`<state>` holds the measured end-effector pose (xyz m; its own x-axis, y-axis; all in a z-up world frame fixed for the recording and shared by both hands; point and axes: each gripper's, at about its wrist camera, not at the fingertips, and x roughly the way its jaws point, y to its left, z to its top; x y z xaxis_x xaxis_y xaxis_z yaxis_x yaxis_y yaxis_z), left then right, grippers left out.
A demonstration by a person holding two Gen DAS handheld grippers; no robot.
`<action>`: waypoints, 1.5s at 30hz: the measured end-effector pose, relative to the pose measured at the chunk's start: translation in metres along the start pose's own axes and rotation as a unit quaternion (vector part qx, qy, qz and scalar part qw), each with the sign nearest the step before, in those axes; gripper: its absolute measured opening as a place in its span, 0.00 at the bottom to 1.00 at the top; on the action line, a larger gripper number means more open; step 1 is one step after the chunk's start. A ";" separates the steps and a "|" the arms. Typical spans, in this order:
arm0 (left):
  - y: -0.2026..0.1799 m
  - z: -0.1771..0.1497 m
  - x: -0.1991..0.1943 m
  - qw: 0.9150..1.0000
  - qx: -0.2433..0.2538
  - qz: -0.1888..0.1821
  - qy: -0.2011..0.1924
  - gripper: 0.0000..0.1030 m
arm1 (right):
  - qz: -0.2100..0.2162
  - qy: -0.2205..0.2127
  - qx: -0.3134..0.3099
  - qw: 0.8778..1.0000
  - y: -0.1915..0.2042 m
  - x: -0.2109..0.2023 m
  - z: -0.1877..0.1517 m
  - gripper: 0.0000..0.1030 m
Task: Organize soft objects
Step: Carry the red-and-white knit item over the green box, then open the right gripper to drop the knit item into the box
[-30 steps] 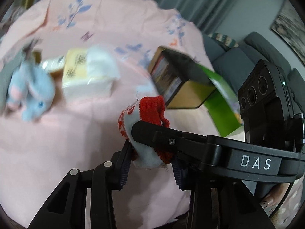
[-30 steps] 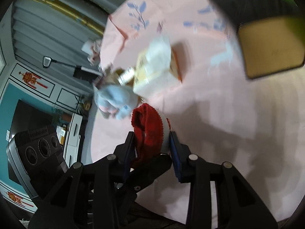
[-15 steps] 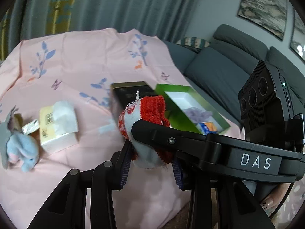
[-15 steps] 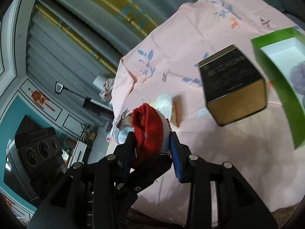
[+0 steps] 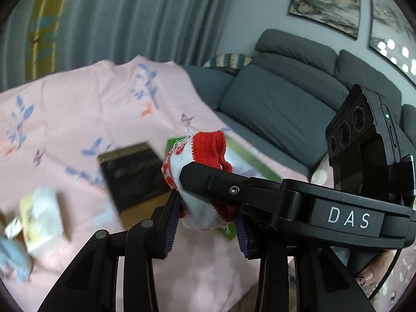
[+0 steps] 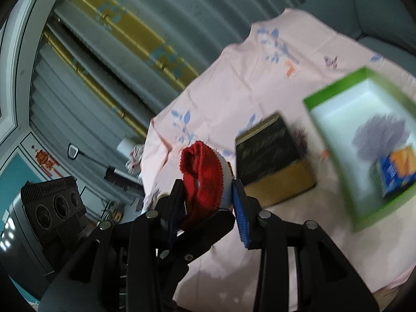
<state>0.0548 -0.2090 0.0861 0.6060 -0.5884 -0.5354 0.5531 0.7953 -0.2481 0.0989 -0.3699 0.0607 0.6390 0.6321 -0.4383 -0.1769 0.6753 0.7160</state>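
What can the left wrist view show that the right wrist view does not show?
Only the left wrist view shows the grey sofa, two framed pictures and the yellow tissue pack. Only the right wrist view shows inside the green box: a purple item and a blue packet. Both show the red and white sock held by both grippers, and the black and gold box.

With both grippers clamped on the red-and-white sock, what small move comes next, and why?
Probably carry the sock across over the green box. Both the left gripper and right gripper hold it above the pink cloth, and the box lies open.
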 end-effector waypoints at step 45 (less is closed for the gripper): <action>-0.052 0.017 0.189 0.989 0.043 -0.084 0.116 0.70 | -0.253 -0.076 0.146 0.953 -0.175 -0.025 0.053 0.60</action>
<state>0.1505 -0.3640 0.0113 0.3600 -0.6540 -0.6653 0.6871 0.6683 -0.2851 0.1540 -0.5239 -0.0250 0.6924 0.1763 -0.6996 0.3848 0.7300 0.5648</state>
